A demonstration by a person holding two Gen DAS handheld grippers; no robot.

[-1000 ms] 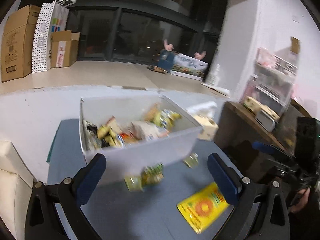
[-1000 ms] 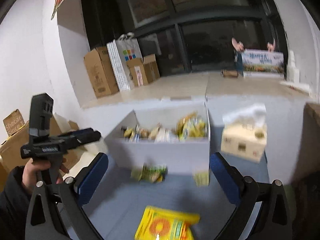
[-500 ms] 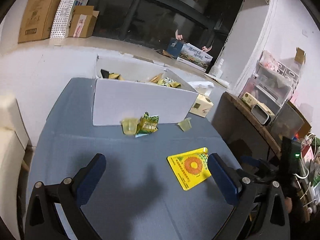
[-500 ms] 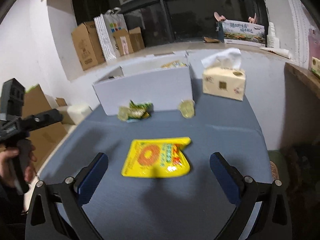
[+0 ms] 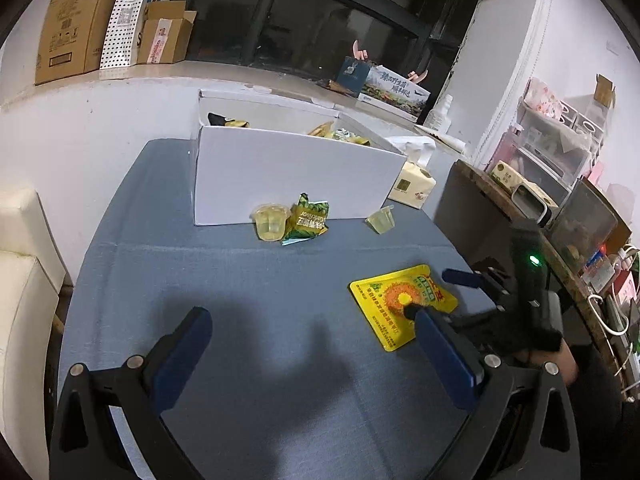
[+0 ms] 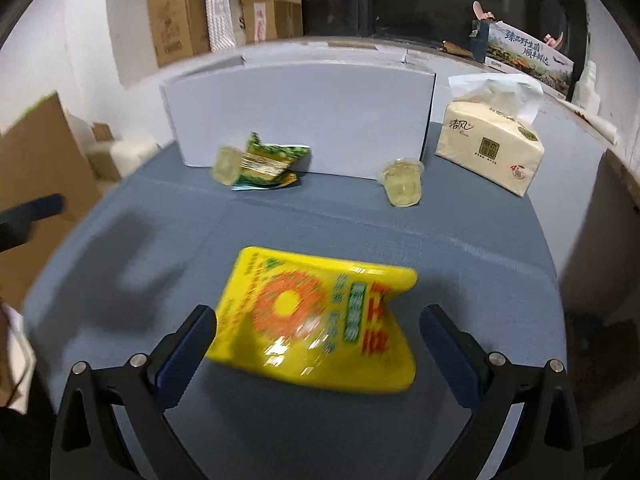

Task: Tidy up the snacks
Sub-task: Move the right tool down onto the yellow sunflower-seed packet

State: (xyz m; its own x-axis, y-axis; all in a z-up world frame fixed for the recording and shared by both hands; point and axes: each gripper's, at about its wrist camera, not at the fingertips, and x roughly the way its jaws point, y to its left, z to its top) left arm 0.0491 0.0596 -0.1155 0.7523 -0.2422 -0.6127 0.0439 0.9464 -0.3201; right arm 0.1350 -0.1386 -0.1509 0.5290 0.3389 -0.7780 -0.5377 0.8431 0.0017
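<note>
Yellow snack bag (image 6: 316,316) between wide-open right gripper (image 6: 318,330) fingers, seemingly untouched; left gripper (image 5: 316,340) wide, empty.

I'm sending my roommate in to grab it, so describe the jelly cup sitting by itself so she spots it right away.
Find the white box at the back of the blue table. At its front right corner, toward the tissue pack, sits the lone jelly cup. The other jelly cup touches a green wrapper; this one touches no snack.

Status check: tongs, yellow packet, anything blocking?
Both tongs open: left empty over the table, right astride the yellow packet, not closed. White box behind. Nothing blocking.
</note>
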